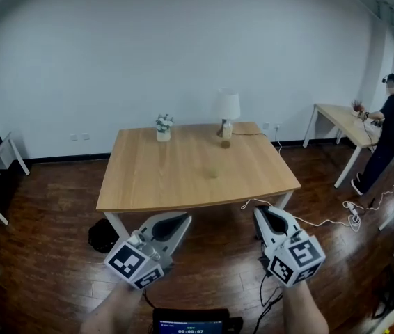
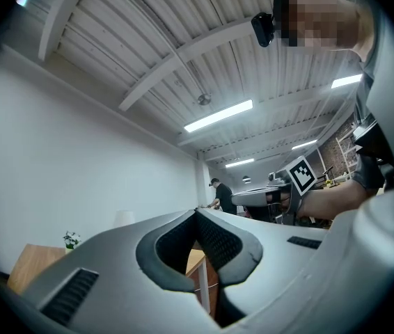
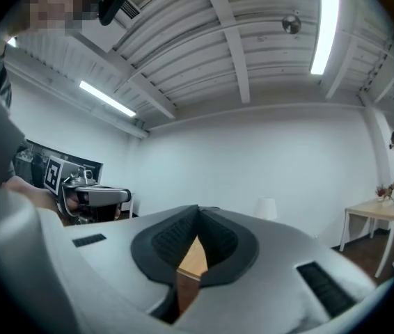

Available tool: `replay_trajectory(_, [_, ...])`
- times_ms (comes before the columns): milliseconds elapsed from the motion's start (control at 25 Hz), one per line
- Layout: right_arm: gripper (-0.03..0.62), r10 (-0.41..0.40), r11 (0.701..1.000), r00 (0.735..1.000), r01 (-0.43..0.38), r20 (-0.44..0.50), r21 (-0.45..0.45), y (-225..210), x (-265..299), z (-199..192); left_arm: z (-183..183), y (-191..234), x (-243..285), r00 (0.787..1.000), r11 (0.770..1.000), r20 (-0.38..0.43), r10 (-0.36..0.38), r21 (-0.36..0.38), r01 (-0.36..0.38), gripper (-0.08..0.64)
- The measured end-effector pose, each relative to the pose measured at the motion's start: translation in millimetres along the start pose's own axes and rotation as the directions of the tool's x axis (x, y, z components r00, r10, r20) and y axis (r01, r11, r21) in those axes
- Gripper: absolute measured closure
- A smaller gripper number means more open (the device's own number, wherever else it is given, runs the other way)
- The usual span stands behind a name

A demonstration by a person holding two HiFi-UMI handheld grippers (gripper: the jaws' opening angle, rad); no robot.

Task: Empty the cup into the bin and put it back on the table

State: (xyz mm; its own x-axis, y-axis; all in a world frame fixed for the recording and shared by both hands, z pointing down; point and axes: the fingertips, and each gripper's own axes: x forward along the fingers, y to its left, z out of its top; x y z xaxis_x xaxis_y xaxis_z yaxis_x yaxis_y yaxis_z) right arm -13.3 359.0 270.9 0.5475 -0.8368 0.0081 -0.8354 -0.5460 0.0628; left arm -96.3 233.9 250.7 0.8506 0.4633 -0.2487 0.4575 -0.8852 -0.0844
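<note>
In the head view a wooden table (image 1: 183,186) stands ahead of me on a dark wood floor. Near its far edge a small tan cup-like thing (image 1: 225,135) sits at the foot of a white lamp (image 1: 227,107); it is too small to tell what it holds. My left gripper (image 1: 182,220) and right gripper (image 1: 260,211) are held side by side short of the table's near edge, both pointing at it. The left gripper's (image 2: 197,213) jaws meet at the tip with nothing between them. The right gripper's (image 3: 198,207) jaws are likewise shut and empty.
A small potted plant (image 1: 163,126) stands at the table's far left. A dark round object (image 1: 103,235), maybe a bin or bag, lies by the near left table leg. White cables (image 1: 326,221) trail over the floor at right. A person (image 1: 390,132) stands at another table (image 1: 336,117).
</note>
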Motion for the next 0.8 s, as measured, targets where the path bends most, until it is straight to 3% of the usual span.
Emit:
replay_trajectory(480, [0.591,0.022,1.0,1.0,-0.022,-0.018,0.011,-37.0,77.3,-9.7,-31.9,64.6,37.6,1.0,0.999,-0.018,0.014,-0.048,-0.014,0.56])
replay_trajectory(800, [0.591,0.078,0.997,0.997,-0.078,-0.02,0.025,-87.3,136.5,-23.2,-53.2,106.2,94.8,0.998,0.998,-0.048,0.051,-0.018,-0.052,0.561])
